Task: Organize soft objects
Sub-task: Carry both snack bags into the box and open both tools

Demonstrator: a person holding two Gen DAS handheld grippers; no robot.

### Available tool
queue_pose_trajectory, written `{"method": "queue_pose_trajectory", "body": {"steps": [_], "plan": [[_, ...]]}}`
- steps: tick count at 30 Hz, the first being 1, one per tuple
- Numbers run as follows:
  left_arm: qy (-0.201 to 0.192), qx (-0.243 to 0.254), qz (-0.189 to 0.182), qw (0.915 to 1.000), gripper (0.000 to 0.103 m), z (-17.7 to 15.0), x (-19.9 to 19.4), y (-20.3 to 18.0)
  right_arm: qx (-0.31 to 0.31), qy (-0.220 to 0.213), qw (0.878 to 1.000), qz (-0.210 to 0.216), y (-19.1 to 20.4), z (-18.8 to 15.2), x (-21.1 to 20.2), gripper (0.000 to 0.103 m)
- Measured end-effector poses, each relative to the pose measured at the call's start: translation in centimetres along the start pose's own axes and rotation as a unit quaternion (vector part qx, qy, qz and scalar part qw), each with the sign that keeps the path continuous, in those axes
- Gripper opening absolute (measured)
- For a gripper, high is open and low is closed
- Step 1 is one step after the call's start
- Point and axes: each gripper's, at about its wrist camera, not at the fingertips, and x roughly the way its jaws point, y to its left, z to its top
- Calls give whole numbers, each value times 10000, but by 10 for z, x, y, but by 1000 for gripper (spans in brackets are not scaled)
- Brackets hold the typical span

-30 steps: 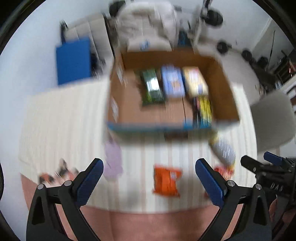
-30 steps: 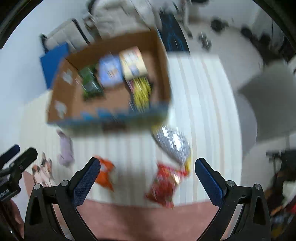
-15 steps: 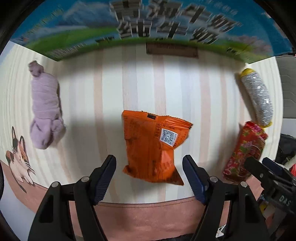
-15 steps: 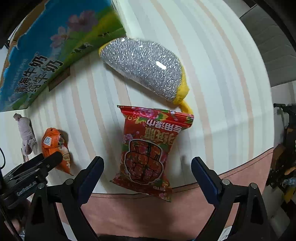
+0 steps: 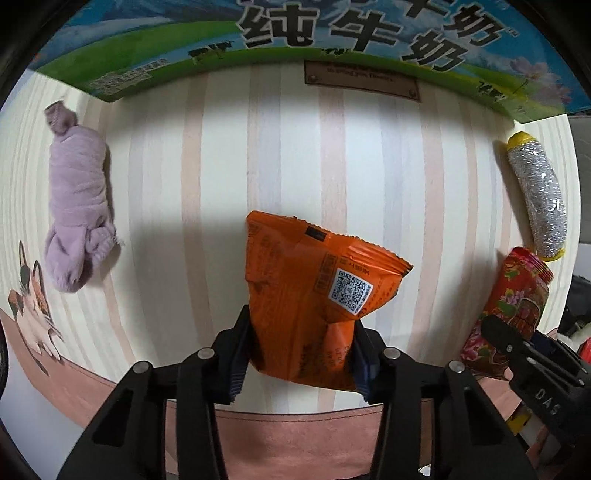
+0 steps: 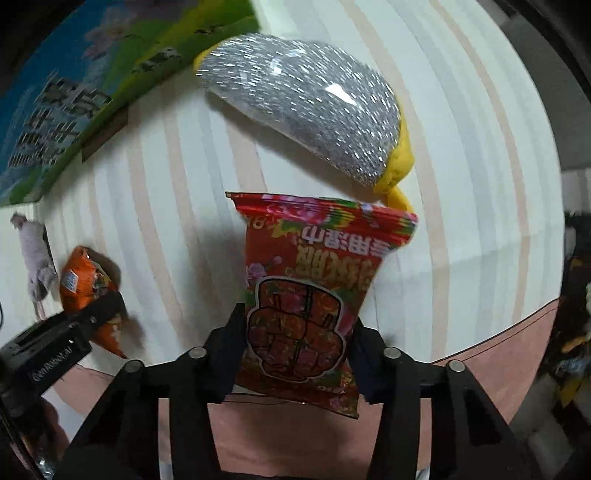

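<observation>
My left gripper point(image 5: 299, 354) is shut on the near end of an orange snack packet point(image 5: 314, 295) on the striped tablecloth. My right gripper point(image 6: 295, 350) is shut on the near end of a red patterned packet point(image 6: 306, 295). A silver glittery pouch with yellow ends point(image 6: 310, 118) lies just beyond the red packet and touches its far edge. It also shows at the right in the left wrist view point(image 5: 539, 203). A rolled lilac cloth point(image 5: 77, 210) lies at the left. The red packet point(image 5: 513, 306) shows at the right in the left wrist view.
The side of a milk carton box point(image 5: 332, 33) with a blue and green print stands along the far side; it also shows in the right wrist view point(image 6: 74, 92). The tablecloth's pink border point(image 5: 295, 435) marks the near table edge. A cat print point(image 5: 33, 306) is at the left.
Both grippers came down from above the box to the table, moved onto the packets and closed on them: left on the orange one, right on the red one.
</observation>
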Motion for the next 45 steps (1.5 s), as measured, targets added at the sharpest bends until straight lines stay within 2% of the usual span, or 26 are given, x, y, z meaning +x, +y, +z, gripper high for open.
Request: {"method": "queue_pose_trajectory", "body": {"steps": [5,10,13,15,18,20,22,25,28,30,35,38,42,44,45], "plan": [[-313,8,-369,9988,43,-21,-42,-3,-343,-132,9987,352,14,-16,-29,48],[-1022,38,-813,9914,43,-21,-127,-3,-843,-667,9901,904,40,-24,-108,48],[-1405,170,-918,9857,43,0,-183,-3,-1137,-991,9825,1089,56,-7,-154,48],[-1469,200,-974,9841,43,20,-208,3,-1346,-1192,9765,1190,71,11,-184,48],[-1467,168,-845,9854,43,62,-222,9,-1531,-1402,9718,1115,86,47,-207,48],[-1407,130,-694,9875,43,84,-221,19,-1564,-1443,9717,1028,110,79,-208,48],[-1210,44,-691,9902,43,111,-208,33,-1486,-1304,9736,1145,116,116,-204,48],[-899,-80,-635,9939,43,144,-190,44,-1467,-1098,9762,1156,135,152,-189,48],[-509,-157,-688,9962,43,169,-169,48,-1474,-872,9796,1053,142,172,-169,48],[-251,-159,-728,9969,43,183,-153,46,-1484,-712,9813,999,148,182,-154,48],[247,-161,-874,9957,43,197,-123,42,-1504,-371,9845,824,157,192,-116,48],[391,-155,-956,9945,43,201,-110,41,-1510,-262,9853,751,157,193,-103,48],[603,-35,-844,9946,46,205,-94,34,-1580,-62,9855,620,161,196,-87,50],[674,2,-910,9936,49,203,-89,31,-1591,25,9857,556,163,200,-79,53],[675,43,-879,9938,54,202,-88,30,-1573,18,9862,518,164,202,-77,63]]}}
